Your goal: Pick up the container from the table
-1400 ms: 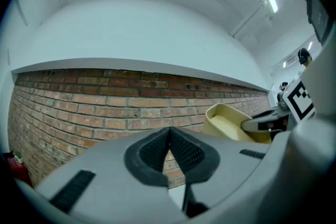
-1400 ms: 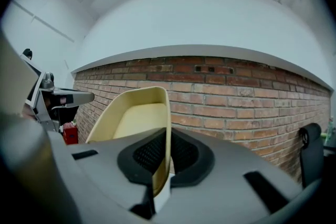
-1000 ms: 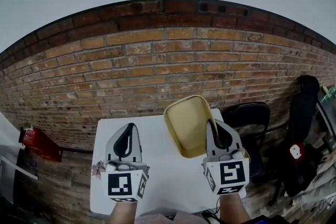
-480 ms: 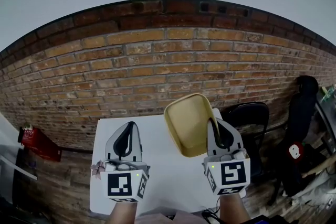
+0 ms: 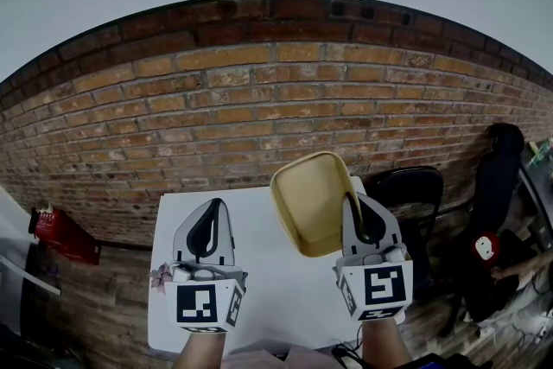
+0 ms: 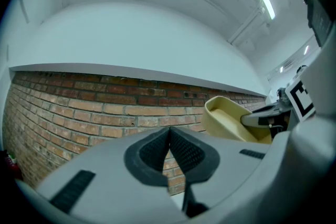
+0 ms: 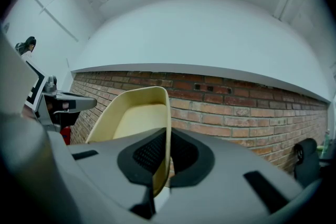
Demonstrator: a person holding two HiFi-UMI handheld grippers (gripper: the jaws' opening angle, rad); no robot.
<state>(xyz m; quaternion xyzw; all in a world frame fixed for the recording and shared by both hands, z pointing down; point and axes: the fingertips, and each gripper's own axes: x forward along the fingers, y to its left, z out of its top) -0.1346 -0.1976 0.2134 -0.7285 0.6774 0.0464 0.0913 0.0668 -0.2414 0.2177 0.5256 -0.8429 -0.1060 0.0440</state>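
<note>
Left tool hovers over the left half of the white counter. Its jaws are pressed together with nothing between them. Just to its right, the pale yellow container hangs clear of the counter. It is tipped up on edge with its hollow side turned toward the left tool, and the brick wall is behind it. The right tool is clamped tight on the container's right wall, with one pad inside the thin wall and one outside. Farther right, beyond the counter's edge, stands a black chair.
</note>
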